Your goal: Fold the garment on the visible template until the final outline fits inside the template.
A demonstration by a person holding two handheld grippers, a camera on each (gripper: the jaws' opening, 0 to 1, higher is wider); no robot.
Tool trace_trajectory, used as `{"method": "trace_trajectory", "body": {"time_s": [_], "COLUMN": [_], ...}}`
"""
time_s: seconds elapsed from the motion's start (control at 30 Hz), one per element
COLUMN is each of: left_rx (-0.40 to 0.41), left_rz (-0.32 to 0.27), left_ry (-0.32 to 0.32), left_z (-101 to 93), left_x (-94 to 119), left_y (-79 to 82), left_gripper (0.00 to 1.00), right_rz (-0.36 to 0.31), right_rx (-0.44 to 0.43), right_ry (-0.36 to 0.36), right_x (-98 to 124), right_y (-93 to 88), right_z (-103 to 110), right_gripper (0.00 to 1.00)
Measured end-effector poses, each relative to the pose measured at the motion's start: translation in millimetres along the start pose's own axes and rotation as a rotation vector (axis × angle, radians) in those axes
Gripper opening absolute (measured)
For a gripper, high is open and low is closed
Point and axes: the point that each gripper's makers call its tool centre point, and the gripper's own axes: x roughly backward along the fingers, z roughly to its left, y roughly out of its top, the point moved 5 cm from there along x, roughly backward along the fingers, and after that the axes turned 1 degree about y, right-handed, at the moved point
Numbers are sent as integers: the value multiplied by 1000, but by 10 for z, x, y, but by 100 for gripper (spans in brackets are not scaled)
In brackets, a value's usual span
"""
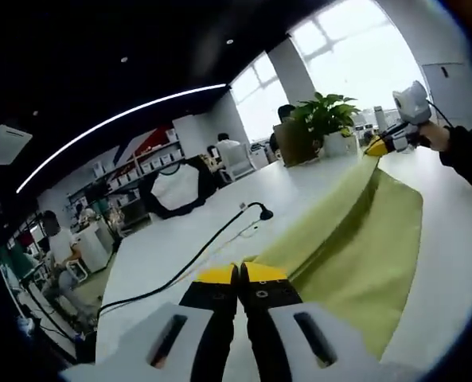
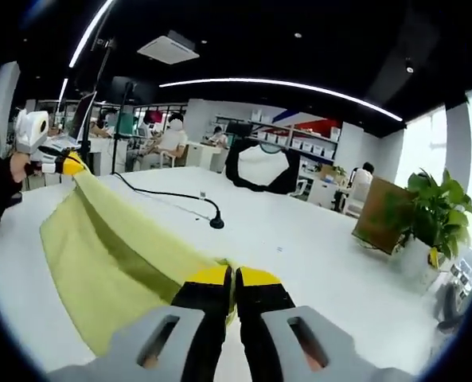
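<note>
The left gripper and right gripper each pinch a corner of the yellow-green garment with jaws closed, stretching it taut between them above the white table. Beyond both lie a black cable and potted plant.

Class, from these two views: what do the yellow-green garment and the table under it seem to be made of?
The garment looks like thin woven fabric, matte: it sags and creases between the left gripper and right gripper. The table seems a hard, smooth white top, perhaps laminate, with a faint sheen.
</note>
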Motion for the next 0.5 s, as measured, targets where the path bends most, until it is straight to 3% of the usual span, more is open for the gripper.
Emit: {"method": "trace_trajectory", "body": {"time_s": [0.13,0.5], "left_rx": [-69,-48], "left_rz": [105,165], "left_ry": [10,-11], "left_z": [-20,-66], "left_x": [-158,-436], "left_y": [-207,-487], "left_gripper": [2,2], "right_rz": [29,111], "right_rx": [-24,-62], "right_ry": [7,3], "right_x": [-141,-440], "right_y": [-129,-467], "right_z": [5,15], "right_gripper": [0,0]}}
